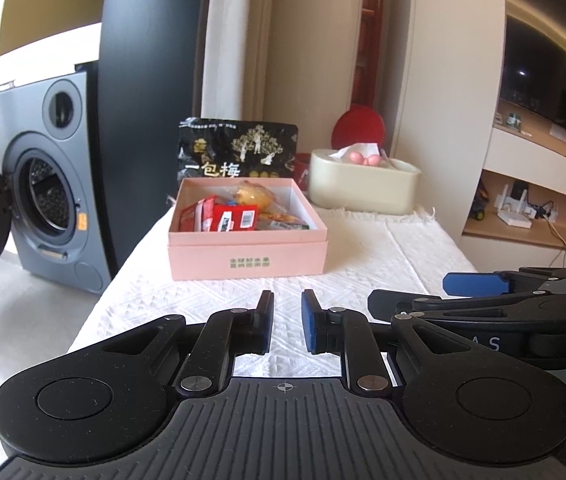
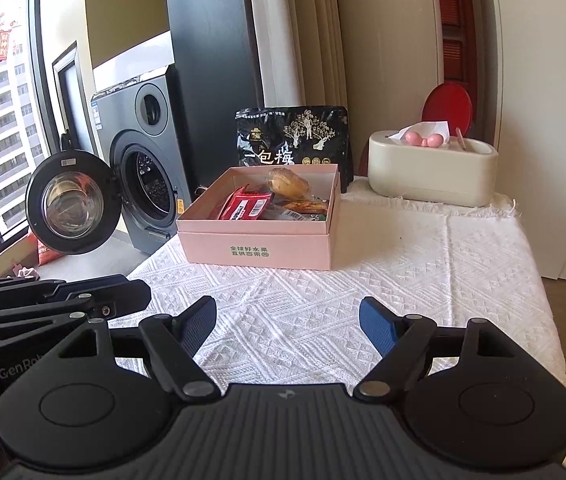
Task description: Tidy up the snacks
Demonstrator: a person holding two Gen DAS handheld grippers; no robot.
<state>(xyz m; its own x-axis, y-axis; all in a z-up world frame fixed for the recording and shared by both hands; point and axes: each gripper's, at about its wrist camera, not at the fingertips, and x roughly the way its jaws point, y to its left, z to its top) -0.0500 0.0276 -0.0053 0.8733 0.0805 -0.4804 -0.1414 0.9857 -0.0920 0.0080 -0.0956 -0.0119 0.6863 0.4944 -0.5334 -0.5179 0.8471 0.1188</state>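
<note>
Left gripper (image 1: 287, 322) held narrowly parted, nothing gripped; right gripper (image 2: 288, 322) spread wide, nothing gripped. Snacks (image 2: 261, 202) seen inside pink box (image 1: 247, 254) on white cloth (image 2: 323, 304).

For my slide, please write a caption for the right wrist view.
Open right gripper faces the pink snack box on the white tablecloth.

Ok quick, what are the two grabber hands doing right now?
Left gripper: open a little, holding nothing.
Right gripper: open wide, holding nothing.
</note>
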